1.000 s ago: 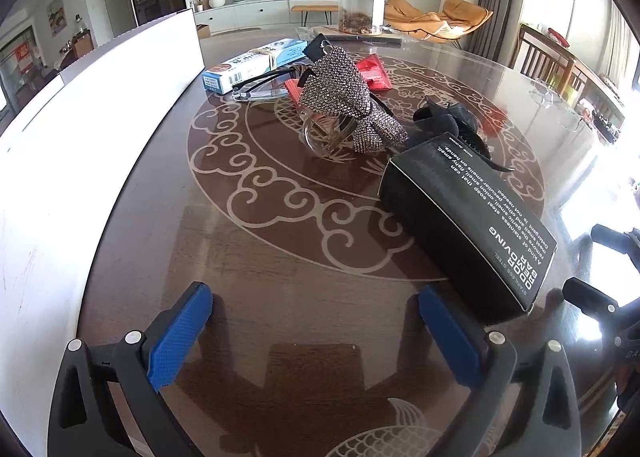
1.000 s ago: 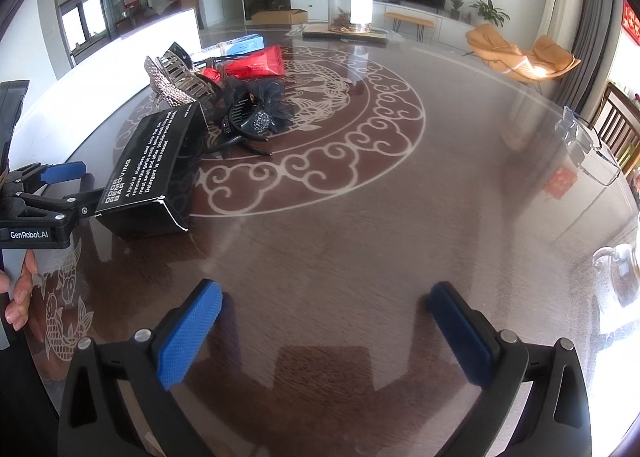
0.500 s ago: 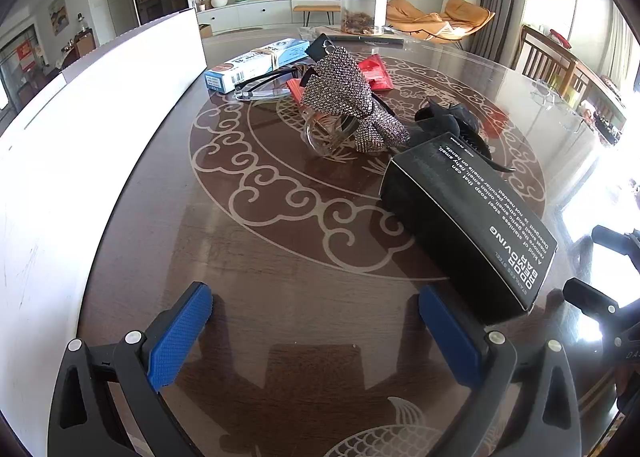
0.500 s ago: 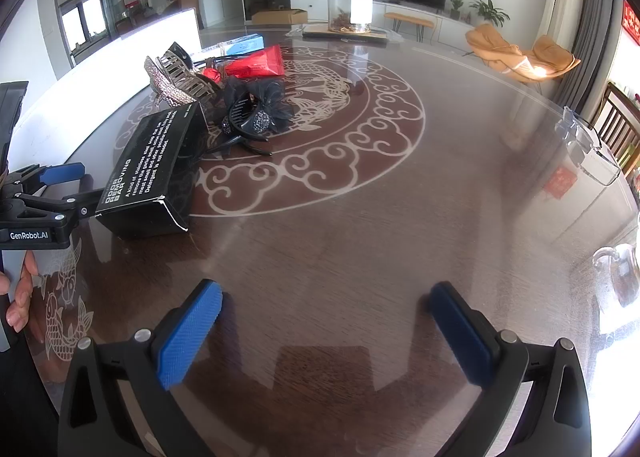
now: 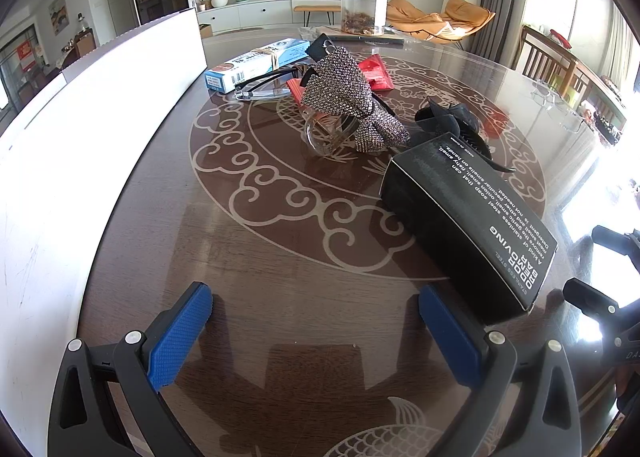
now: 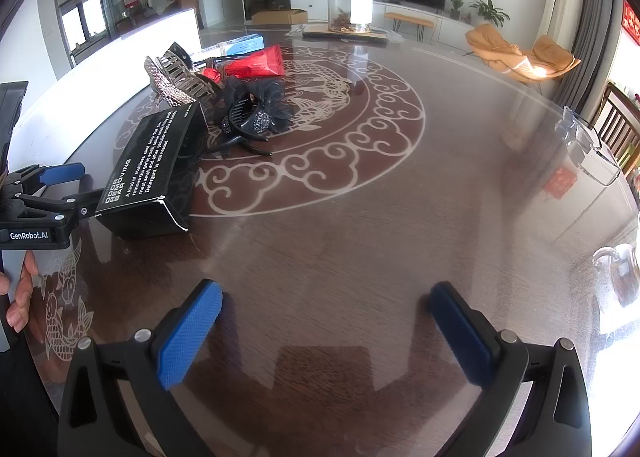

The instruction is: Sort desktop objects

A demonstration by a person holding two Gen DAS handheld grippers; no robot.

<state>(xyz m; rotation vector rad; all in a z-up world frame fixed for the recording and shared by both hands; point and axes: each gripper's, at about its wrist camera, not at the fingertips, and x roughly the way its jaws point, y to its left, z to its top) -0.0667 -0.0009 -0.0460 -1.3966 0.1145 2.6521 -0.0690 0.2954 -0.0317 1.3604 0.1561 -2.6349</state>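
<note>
Along the left edge of the table [image 5: 256, 297] stands a long white bin [image 5: 80, 129], and from there the clutter runs rightward across the patterned centre: a blue-and-white carton [image 5: 256, 63] and a pair of clear glasses [image 5: 264, 87] near the bin's far end, then the rhinestone bow clip [image 5: 344, 97] with a red packet [image 5: 374, 73] behind it, then the black flower clip [image 5: 452, 121], and nearest the front edge the black soap box [image 5: 468, 221]. The left gripper [image 5: 316, 333] hovers low over the front of the table, jaws spread wide and holding nothing; its right pad [image 5: 448, 333] sits just beside the near end of the box. The box's long axis runs diagonally, from that near end by the pad away toward the pile. It lies ahead and to the right of the left gripper, so the jaws probably need to shift right and turn to span its narrow width. The right gripper [image 6: 324, 333] is likewise wide open and empty, over bare wood well apart from the box [image 6: 152, 169], so the left hand is clearly the nearer one for this pick.
</note>
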